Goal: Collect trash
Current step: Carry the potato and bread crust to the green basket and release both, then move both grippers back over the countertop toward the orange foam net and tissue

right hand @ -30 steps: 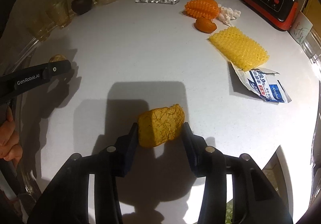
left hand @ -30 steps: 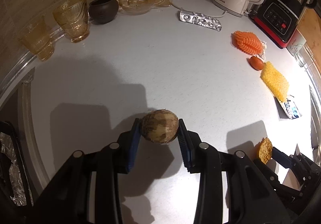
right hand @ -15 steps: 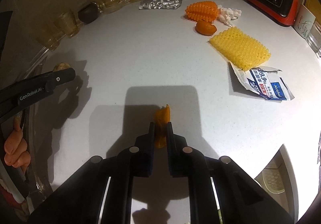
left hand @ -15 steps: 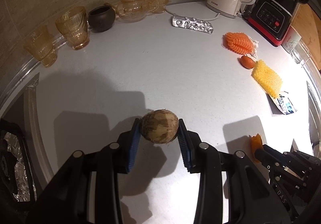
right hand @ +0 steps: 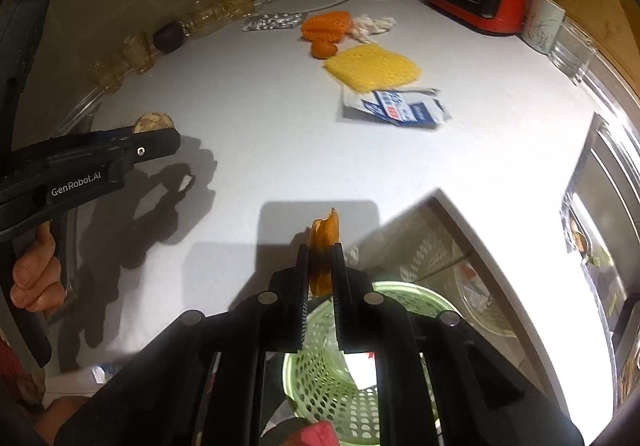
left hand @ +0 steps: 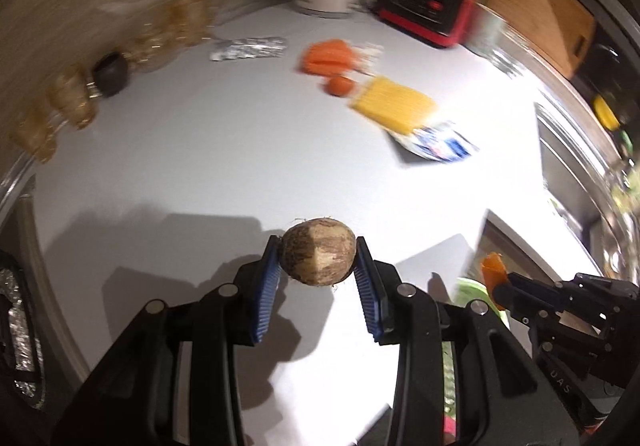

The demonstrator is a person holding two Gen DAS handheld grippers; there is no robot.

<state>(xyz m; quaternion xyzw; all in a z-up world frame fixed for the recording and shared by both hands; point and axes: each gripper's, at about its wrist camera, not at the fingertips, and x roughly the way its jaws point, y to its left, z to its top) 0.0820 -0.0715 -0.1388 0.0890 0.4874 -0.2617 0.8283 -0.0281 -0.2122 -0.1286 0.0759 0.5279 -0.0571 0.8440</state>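
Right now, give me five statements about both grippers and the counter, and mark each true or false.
1. The left gripper holds a brown round husk. True.
2. The right gripper is empty. False: its jaws are shut on a flattened orange peel.
3. A green perforated basket sits below the counter edge, under the right gripper. True.
4. The yellow sponge is inside the basket. False: it lies on the counter.
5. The wipe packet lies beside the sponge. True.
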